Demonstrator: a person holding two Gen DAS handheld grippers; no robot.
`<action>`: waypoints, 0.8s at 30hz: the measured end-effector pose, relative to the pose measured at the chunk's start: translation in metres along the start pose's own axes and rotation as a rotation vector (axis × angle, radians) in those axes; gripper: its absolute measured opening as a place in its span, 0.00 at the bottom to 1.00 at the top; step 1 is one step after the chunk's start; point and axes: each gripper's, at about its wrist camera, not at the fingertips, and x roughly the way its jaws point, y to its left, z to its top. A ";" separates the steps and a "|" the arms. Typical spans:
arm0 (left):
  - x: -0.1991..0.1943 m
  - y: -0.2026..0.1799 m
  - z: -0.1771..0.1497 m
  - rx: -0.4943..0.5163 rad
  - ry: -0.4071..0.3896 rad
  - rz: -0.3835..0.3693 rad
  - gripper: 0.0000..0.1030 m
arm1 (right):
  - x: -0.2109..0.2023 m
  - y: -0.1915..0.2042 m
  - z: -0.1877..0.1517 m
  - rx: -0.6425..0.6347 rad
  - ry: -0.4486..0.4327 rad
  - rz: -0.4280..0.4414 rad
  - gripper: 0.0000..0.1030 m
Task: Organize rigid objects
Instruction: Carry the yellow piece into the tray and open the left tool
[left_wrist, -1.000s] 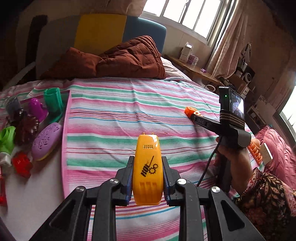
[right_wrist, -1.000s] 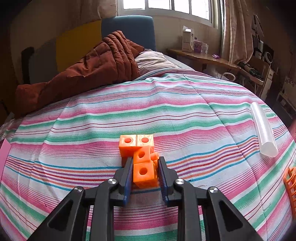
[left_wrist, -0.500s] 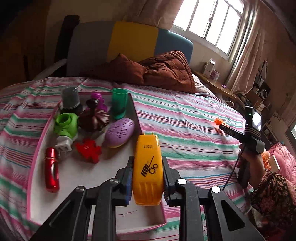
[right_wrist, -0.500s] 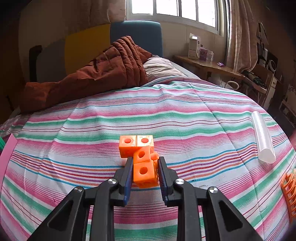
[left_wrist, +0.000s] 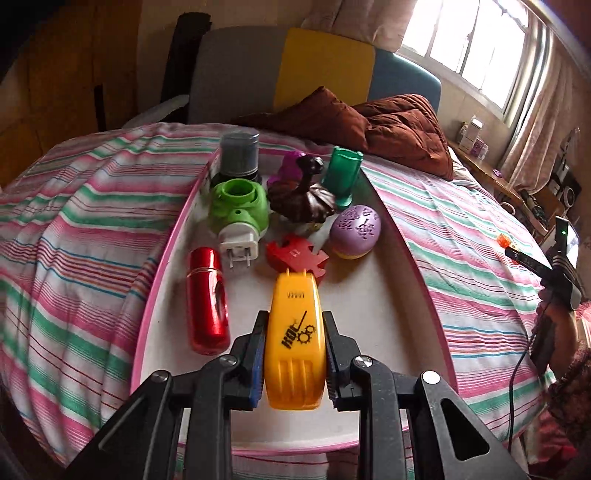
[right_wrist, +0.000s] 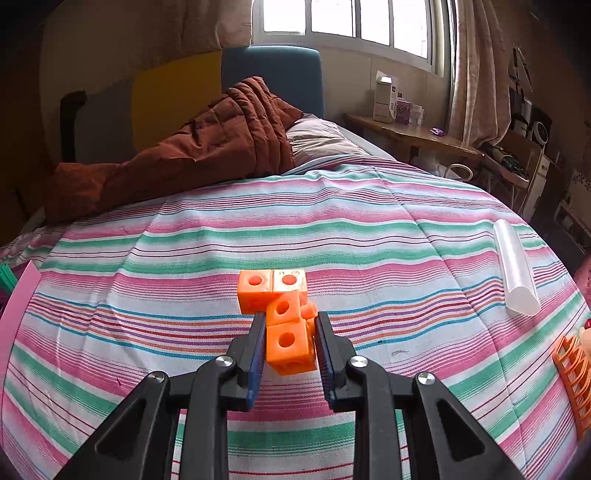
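Bed: striped cover (right_wrist: 332, 229) in pink, green and white filled both views, with a brown quilt (right_wrist: 207, 147) bunched at the headboard end and a window behind.
Tray: a white tray with a pink rim (left_wrist: 417, 269) lay on the cover in the left wrist view.
Tray contents: a red cylinder (left_wrist: 206, 301) lying on its side, a green plug-in piece (left_wrist: 239, 210), a red puzzle-shaped piece (left_wrist: 297, 258), a purple perforated egg (left_wrist: 355, 230), a dark brown figure (left_wrist: 301, 195), a green cup (left_wrist: 341, 175) and a grey jar (left_wrist: 239, 153) at the far end.
Left gripper (left_wrist: 294, 332): jaws pinched the sides of a yellow case (left_wrist: 294, 339), which hung over the near part of the tray, its tip close to the red puzzle-shaped piece.
Right gripper (right_wrist: 290, 332): jaws clamped on an orange cube cluster (right_wrist: 284, 314) above the cover.
Right side of bed: a clear tube (right_wrist: 515, 273) lay on the cover, well apart from the cubes; an orange rack (right_wrist: 574, 376) showed at the edge.
Person: a hand (left_wrist: 557, 314) with a patterned sleeve gripped the other tool's handle at the far right of the left wrist view.
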 end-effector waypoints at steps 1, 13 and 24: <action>-0.001 0.003 0.000 -0.012 -0.007 0.006 0.29 | -0.001 0.000 -0.001 0.002 -0.001 0.001 0.24; -0.027 0.010 -0.006 -0.053 -0.085 -0.006 0.67 | -0.013 -0.004 -0.008 0.033 0.011 0.036 0.24; -0.036 0.002 -0.006 -0.036 -0.117 0.014 0.92 | -0.045 0.020 -0.024 -0.007 0.020 0.128 0.24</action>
